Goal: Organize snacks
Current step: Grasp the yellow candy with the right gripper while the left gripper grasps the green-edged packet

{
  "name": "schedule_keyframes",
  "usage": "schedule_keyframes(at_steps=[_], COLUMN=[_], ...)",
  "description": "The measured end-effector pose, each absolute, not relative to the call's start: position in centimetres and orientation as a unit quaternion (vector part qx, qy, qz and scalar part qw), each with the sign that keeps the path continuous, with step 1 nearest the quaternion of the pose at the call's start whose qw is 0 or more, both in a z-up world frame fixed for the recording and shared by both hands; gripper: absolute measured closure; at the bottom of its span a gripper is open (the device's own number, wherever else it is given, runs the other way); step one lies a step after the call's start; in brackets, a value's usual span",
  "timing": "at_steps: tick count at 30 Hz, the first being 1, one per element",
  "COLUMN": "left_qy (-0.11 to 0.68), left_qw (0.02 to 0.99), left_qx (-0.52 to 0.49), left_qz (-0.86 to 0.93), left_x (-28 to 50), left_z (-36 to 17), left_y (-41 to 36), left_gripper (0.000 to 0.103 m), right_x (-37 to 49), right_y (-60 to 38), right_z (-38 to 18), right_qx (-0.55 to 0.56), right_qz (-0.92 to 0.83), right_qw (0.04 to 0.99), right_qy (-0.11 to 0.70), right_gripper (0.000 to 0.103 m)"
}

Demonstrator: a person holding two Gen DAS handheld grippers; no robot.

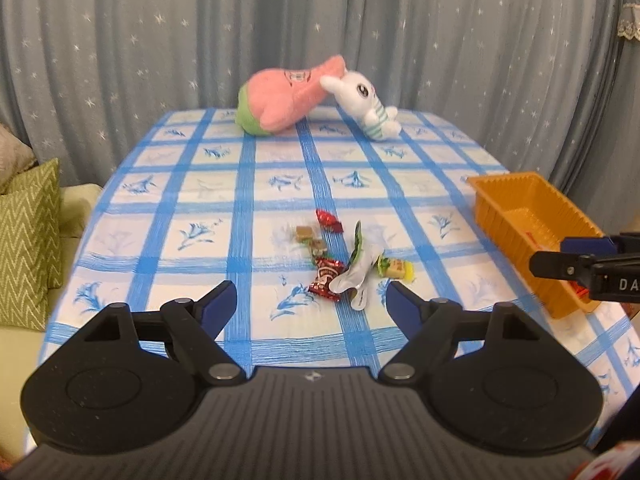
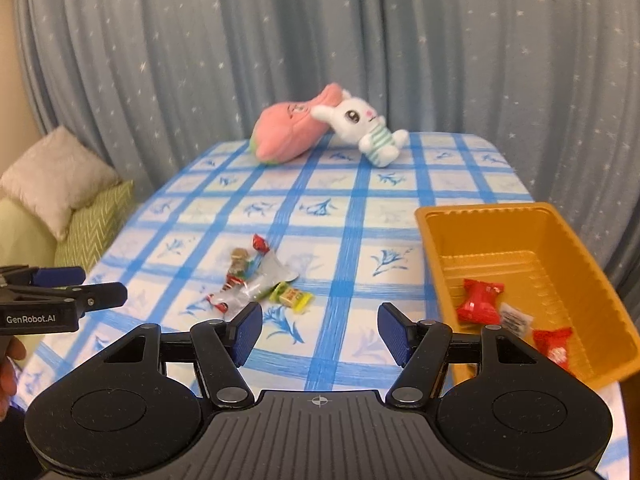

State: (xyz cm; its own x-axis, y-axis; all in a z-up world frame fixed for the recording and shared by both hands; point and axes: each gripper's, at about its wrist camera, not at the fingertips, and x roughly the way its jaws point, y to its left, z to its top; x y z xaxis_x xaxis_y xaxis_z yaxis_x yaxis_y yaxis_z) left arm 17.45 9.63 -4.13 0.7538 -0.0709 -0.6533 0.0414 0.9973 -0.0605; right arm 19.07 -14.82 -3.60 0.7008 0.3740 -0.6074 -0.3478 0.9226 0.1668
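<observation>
— Left wrist view: where is the loose heap of small wrapped snacks point(image 1: 340, 264) found?

— Mid-table, just ahead of the wide, empty left gripper point(image 1: 312, 304); the empty, parted right gripper point(image 2: 320, 332) is farther, beside the orange plastic tray point(image 2: 560, 240).

A home living room: starry curtains point(image 1: 160, 40), sofa cushions point(image 2: 60, 184), plush toys point(image 1: 288, 96).

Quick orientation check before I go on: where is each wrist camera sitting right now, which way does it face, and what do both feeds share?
Left wrist: behind the open left gripper, facing down the table over the loose snack pile; the right gripper's tip enters at right.
Right wrist: behind the open right gripper, beside the orange tray; the left gripper and a hand show at left.
Shared: snack pile, tray, pink plush, white bunny, checked tablecloth, starred curtain.
</observation>
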Motion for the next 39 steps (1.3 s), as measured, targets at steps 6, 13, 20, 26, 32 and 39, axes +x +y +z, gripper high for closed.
schedule_keyframes(at_steps=[6,13,20,26,32,39], left_qy=[0.365,0.370,0.377,0.382,0.375,0.357], left_qw=[0.930,0.927,0.924,0.923,0.925,0.927], left_qx=[-0.023,-0.051,-0.062,-0.014,-0.022,-0.023], left_qz=[-0.041,-0.030,-0.024,-0.040,-0.064,-0.114], left_x=[21.0,24.5,26.9,27.5,27.9,27.8], left_z=[-7.6,-10.5,-11.6,-12.3,-12.3,-11.9], left_y=[9.9,12.0,14.0,12.9,12.5,10.7], left_gripper=[0.023,0.023,0.024,0.024,0.024,0.025], right_x=[22.4,26.2,29.9,31.8,32.5,32.6], right_y=[-12.9,-10.5,-8.6,-7.4,-6.5,-6.3], right_z=[-7.1,-10.9,-13.4,-14.4,-15.5,-15.2], right_qx=[-0.020,-0.074,-0.099,-0.116,-0.142,-0.120], right_qz=[0.229,0.268,0.297,0.319,0.329,0.321], right_qw=[0.911,0.896,0.877,0.868,0.861,0.859], right_qy=[0.342,0.347,0.366,0.362,0.361,0.380], right_gripper=[0.039,0.043,0.051,0.059,0.069,0.082])
